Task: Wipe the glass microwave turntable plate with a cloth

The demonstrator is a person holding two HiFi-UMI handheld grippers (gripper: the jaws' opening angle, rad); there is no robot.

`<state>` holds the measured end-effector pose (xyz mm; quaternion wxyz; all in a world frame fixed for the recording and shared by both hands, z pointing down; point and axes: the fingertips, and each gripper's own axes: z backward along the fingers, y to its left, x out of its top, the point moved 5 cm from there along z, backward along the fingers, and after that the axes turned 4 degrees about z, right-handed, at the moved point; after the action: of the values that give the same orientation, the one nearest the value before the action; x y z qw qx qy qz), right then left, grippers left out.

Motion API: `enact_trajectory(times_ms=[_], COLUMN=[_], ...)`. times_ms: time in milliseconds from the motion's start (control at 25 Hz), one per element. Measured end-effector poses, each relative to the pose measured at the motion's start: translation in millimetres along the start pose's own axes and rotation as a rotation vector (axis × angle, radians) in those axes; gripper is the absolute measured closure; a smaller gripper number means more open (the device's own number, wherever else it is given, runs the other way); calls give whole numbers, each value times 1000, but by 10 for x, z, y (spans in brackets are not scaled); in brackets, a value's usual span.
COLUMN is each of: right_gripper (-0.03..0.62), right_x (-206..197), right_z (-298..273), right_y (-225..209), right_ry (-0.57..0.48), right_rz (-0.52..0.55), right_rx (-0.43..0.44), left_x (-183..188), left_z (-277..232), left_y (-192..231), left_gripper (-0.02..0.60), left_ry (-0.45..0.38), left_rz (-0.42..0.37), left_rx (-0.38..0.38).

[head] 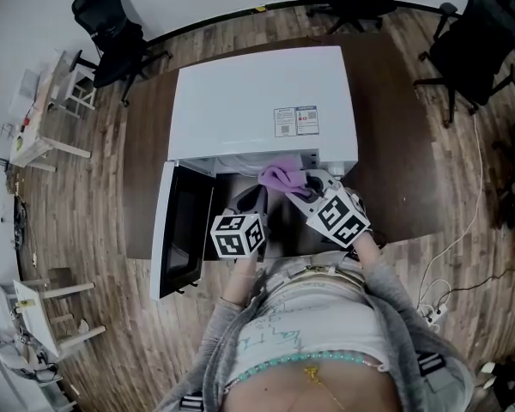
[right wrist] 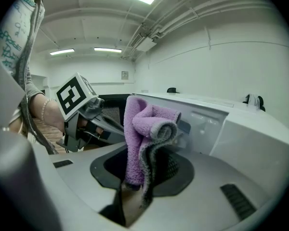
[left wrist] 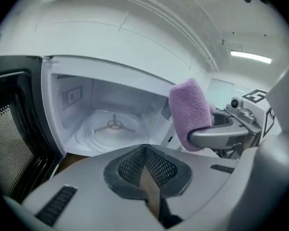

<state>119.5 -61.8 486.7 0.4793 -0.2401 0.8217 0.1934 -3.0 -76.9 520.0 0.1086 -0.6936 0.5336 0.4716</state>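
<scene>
The round clear glass turntable plate (left wrist: 108,131) lies inside the open white microwave (head: 257,101); the right gripper (right wrist: 143,174) clamps a folded purple terry cloth (right wrist: 137,129) at its mouth; the left gripper (left wrist: 147,177) is closed, empty.

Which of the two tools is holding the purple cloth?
The right tool: its jaws clamp the purple cloth, while the left tool is shut with nothing between its jaws.
</scene>
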Motion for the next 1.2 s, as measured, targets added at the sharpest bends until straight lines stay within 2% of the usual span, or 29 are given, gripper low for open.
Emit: enact_trajectory(times_ms=[160, 440, 840, 1200], right_gripper=[474, 474, 474, 474], right_x=[-18, 70, 491, 821], right_z=[74, 191, 117, 159], right_y=[8, 35, 144, 200], right_ry=[1, -18, -78, -174], right_rz=[4, -11, -26, -80], right_rx=[-8, -38, -79, -134], left_x=[45, 163, 541, 940], left_z=[113, 211, 489, 748], left_y=[-140, -237, -149, -136], left_gripper=[571, 571, 571, 571], left_ry=[-35, -84, -129, -225], left_rz=[-34, -8, -62, -109], left_rx=[-18, -87, -157, -199])
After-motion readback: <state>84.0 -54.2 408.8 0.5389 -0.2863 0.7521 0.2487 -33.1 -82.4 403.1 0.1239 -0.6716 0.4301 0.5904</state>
